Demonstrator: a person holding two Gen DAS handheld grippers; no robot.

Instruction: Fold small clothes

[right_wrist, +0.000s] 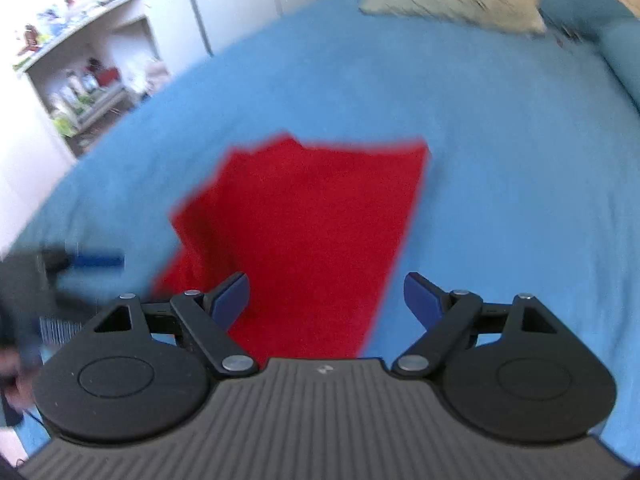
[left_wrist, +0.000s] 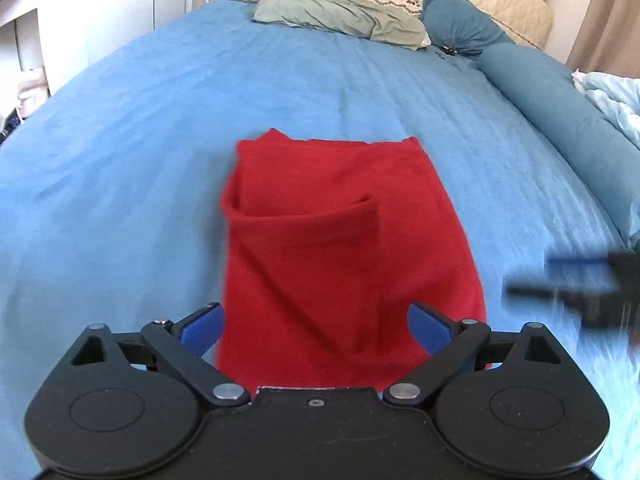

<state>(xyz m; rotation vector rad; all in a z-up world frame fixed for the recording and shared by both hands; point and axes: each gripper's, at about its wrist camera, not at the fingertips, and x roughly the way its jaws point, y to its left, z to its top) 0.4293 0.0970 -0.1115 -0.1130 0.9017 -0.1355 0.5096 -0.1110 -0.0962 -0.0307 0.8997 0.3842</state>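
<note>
The red garment (left_wrist: 332, 240) lies partly folded on the blue bed sheet (left_wrist: 120, 140), so the next fold likely goes best by pinching both near corners evenly and carrying them flat toward the far edge. The left gripper (left_wrist: 316, 328) and right gripper (right_wrist: 326, 300) both hover over its near end, wide open, gripping nothing.

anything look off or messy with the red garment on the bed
Slightly. The red garment lies on the blue bedsheet as a narrow strip, but a loose flap across its left middle gapes open like a pocket, and its far-left corner pokes out unevenly. Nothing looks spilled or damaged.
</note>
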